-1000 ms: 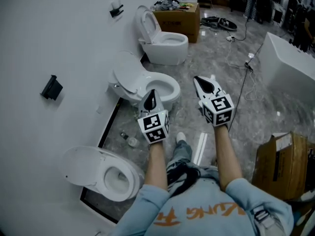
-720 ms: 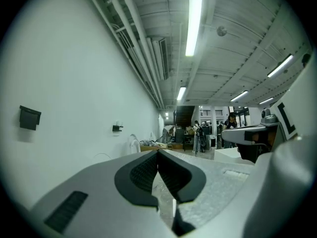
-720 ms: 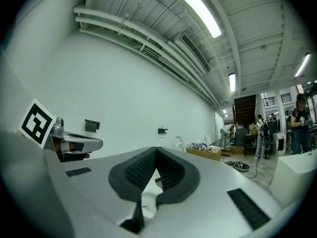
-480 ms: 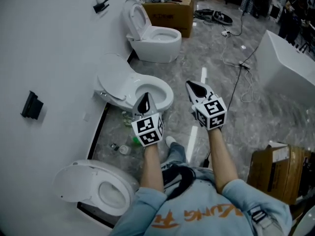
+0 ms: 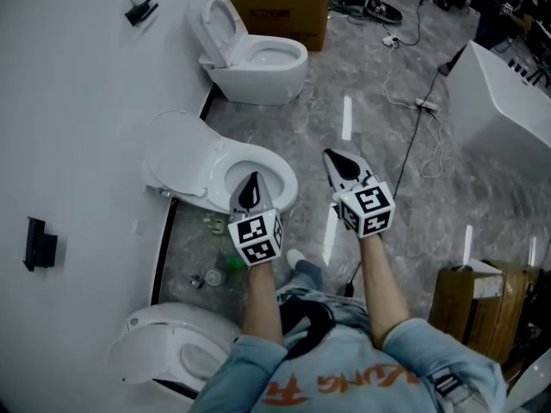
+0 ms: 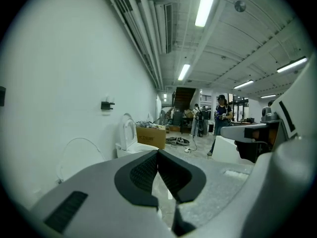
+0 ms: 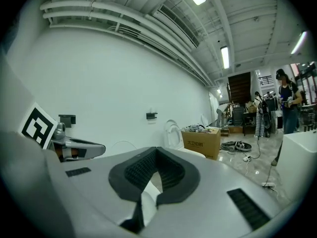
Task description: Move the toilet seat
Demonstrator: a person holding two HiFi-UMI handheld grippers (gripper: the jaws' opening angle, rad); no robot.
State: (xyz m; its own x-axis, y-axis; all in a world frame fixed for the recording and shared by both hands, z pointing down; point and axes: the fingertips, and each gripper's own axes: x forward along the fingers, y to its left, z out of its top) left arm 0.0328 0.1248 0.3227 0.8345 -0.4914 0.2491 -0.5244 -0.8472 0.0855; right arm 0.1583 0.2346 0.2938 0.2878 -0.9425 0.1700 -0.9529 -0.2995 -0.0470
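Toilet seat (image 5: 286,181) nearer now, seemingly just beneath left gripper (image 5: 250,179); right gripper (image 5: 332,156) beside; jaws together, empty.

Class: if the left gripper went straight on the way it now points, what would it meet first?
Held roughly level, the left gripper probably clears the middle toilet and first meets the far toilet or the cardboard box behind it; depth is unclear.
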